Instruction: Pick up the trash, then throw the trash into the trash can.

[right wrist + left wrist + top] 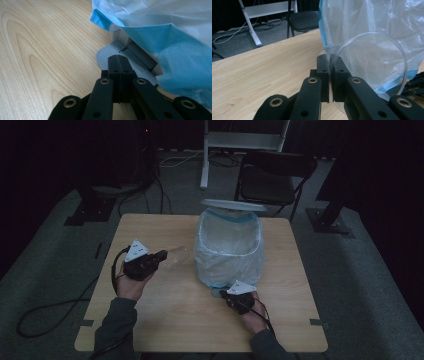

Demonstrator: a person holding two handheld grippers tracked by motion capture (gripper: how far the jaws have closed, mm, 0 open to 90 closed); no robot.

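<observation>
We hold a clear plastic lid [372,65] clamped in our left gripper [161,255], just left of the bag-lined pedal bin [230,250] at the far middle of the pale wooden table [165,315]. Our right gripper [119,62], jaws closed on nothing, rests on the bin's grey pedal [105,56] at its near side. Beyond, on grey carpet, a black chair [272,180] and white frame [245,140] stand in a dark room

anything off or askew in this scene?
Nothing spilled or damaged. One oddity: the pedal bin stands on the table, lid up, right gripper shut on its pedal. Left gripper pinches a clear plastic cup beside the bag.
</observation>
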